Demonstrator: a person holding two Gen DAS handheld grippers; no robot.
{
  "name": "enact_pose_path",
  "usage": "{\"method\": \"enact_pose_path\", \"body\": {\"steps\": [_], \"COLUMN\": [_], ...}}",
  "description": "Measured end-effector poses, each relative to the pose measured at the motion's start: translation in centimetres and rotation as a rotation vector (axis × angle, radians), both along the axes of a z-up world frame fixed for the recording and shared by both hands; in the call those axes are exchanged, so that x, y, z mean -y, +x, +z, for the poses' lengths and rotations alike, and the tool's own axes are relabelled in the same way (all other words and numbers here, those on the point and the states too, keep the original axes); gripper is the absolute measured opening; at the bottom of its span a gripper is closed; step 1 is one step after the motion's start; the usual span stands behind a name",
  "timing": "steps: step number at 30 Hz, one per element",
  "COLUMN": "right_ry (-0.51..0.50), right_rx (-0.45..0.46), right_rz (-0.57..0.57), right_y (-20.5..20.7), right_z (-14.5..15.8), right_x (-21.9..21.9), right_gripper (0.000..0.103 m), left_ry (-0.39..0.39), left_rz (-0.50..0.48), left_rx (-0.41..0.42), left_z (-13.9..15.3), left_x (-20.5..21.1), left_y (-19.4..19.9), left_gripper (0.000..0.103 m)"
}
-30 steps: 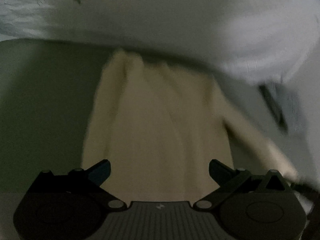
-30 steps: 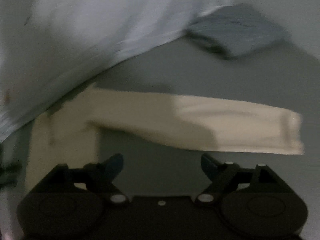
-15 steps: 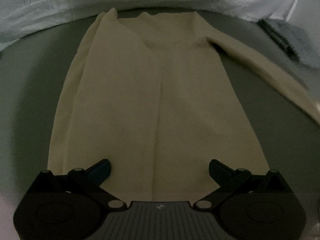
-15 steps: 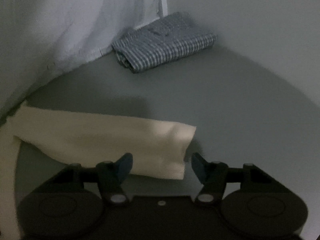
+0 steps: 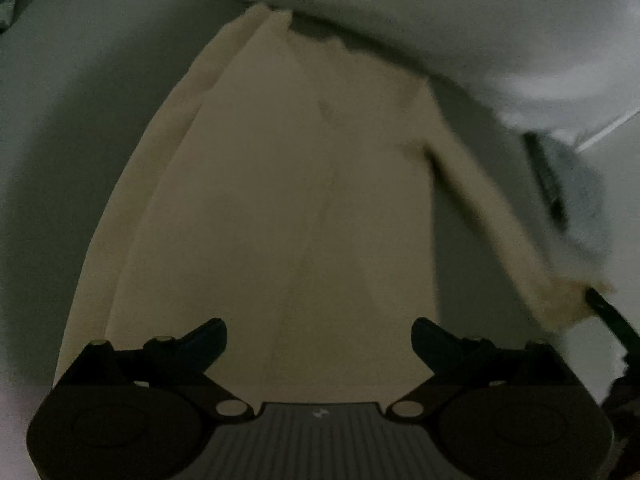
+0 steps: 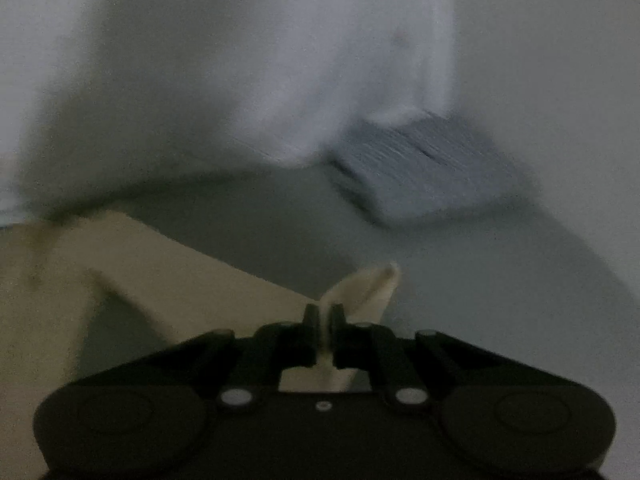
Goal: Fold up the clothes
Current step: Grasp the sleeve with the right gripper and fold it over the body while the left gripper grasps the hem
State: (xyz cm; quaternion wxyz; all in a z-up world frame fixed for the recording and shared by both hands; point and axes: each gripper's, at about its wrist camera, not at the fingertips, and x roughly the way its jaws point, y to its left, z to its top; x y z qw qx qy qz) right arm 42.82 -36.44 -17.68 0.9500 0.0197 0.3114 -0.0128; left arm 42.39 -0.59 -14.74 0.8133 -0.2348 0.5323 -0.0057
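Lying flat on the grey counter, the cream long-sleeved top stretches from just in front of the left gripper to the far edge, where its neckline meets a white sheet draped along the back. Its one visible sleeve runs out to the right and toward the near side, ending in a bunched cuff.

In the right wrist view the same sleeve slants from the body of the top at the left down to the right gripper, whose jaws are pressed together on the cuff; a flap of cream cloth sticks up past the fingertips and more shows below them. In the left wrist view a dark tip of the right gripper meets that cuff at the right edge.

The left gripper hangs above the near hem of the top with its jaws spread wide and nothing between them.

Beyond the sleeve, at the far right of the counter, lies a folded blue-grey garment, apart from the cream top and tucked against the white sheet. Both pictures are dim and smeared, so finer detail of the cloth cannot be told.
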Motion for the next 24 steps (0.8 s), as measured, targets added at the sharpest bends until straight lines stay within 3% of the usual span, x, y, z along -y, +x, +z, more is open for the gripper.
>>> {"method": "enact_pose_path", "body": {"steps": [2,5,8,11,16,24], "right_ry": [0.050,0.141,0.120,0.015,-0.014,-0.042], "right_rx": [0.037,0.015,-0.058,-0.156,-0.162,-0.131], "right_rz": [0.148,0.369,0.588,0.737,0.743,0.738], "right_y": [-0.3,-1.2,-2.7,-4.4,-4.6,-5.4], "right_z": [1.4,1.7,-0.4,-3.5,-3.9,-4.1], "right_x": [-3.9,-9.8,-15.7,-19.6,-19.9,-19.9], "right_gripper": [0.006,0.006,0.006,0.007,0.007,0.007], "left_ry": [-0.050,-0.089,-0.114,-0.130,-0.148,-0.074], "left_rz": [-0.012,-0.015,-0.018,-0.006,-0.035,-0.108], "left_rx": [0.043,0.088,0.080,0.050,-0.008,-0.056], "left_z": [0.9,1.7,1.3,-0.1,-2.1,-3.1], "left_x": [-0.5,-1.0,-1.6,-1.5,-0.8,1.4], "left_y": [0.1,0.3,0.1,0.4,0.8,1.6], "left_gripper": [0.097,0.098,0.098,0.098,0.099,0.098]}}
